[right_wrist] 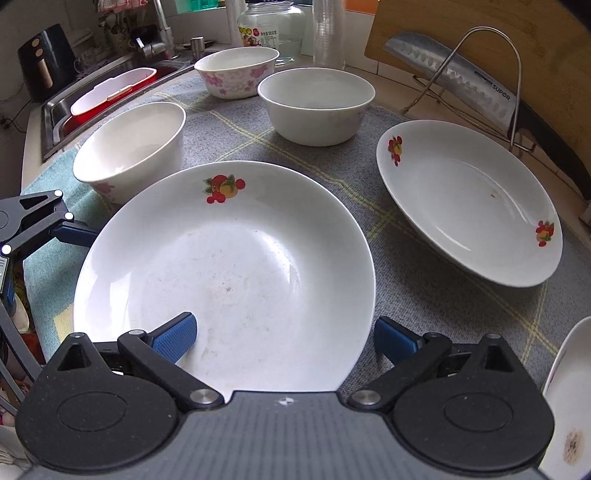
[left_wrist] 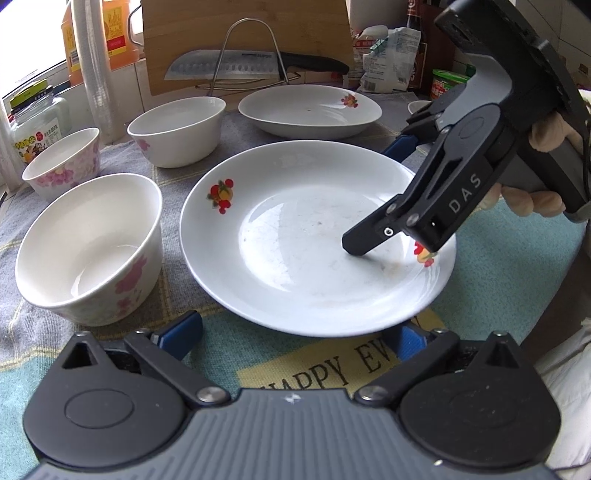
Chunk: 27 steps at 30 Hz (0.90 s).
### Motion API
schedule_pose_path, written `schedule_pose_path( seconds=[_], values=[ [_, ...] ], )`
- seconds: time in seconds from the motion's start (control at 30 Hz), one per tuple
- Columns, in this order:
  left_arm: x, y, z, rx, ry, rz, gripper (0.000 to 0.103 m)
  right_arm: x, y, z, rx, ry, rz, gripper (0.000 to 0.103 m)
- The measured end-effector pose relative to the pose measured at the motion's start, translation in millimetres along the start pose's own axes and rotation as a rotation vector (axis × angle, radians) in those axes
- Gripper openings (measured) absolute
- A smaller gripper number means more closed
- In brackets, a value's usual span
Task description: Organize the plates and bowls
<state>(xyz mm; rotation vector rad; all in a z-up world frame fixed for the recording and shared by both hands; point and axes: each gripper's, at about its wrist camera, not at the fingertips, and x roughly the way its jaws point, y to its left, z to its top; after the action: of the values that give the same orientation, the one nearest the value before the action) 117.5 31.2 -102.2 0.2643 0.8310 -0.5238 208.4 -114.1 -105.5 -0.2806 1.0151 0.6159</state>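
Observation:
A white plate with fruit prints (left_wrist: pixel 295 240) (right_wrist: pixel 229 266) lies on the grey cloth in front of both grippers. My right gripper (right_wrist: pixel 286 338) (left_wrist: pixel 376 195) is open and straddles the plate's right rim, one blue finger inside the plate and the other outside on the cloth. My left gripper (left_wrist: pixel 295 336) is open at the plate's near edge, holding nothing. A second, matching plate (left_wrist: pixel 310 110) (right_wrist: pixel 469 206) sits behind. Three bowls stand to the left: a near floral bowl (left_wrist: pixel 88 247) (right_wrist: pixel 133 147), a plain white bowl (left_wrist: pixel 177 129) (right_wrist: pixel 314 103) and a pink-flowered bowl (left_wrist: pixel 62 162) (right_wrist: pixel 236 70).
A knife (left_wrist: pixel 236 66) rests in a wire rack against a wooden board (left_wrist: pixel 243 22) at the back. A glass jar (left_wrist: pixel 33 125), stacked plastic cups (left_wrist: pixel 92 66) and bottles line the back left. A sink (right_wrist: pixel 107 92) lies beyond the bowls. A small dish (right_wrist: pixel 569 406) sits at the right.

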Motion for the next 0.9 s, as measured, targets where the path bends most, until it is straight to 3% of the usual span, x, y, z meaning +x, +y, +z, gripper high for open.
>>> schedule_pose_path(
  seconds=[0.5,0.9],
  values=[
    [1,6,-4,0.107,-0.064,-0.09,0.102,2,1,4,0.028,-0.004,-0.017,0.103],
    [0,7,-6,0.12,-0.079,-0.107,0.102,3,-23,21,0.117,0.034,0.115,0.103]
  ],
)
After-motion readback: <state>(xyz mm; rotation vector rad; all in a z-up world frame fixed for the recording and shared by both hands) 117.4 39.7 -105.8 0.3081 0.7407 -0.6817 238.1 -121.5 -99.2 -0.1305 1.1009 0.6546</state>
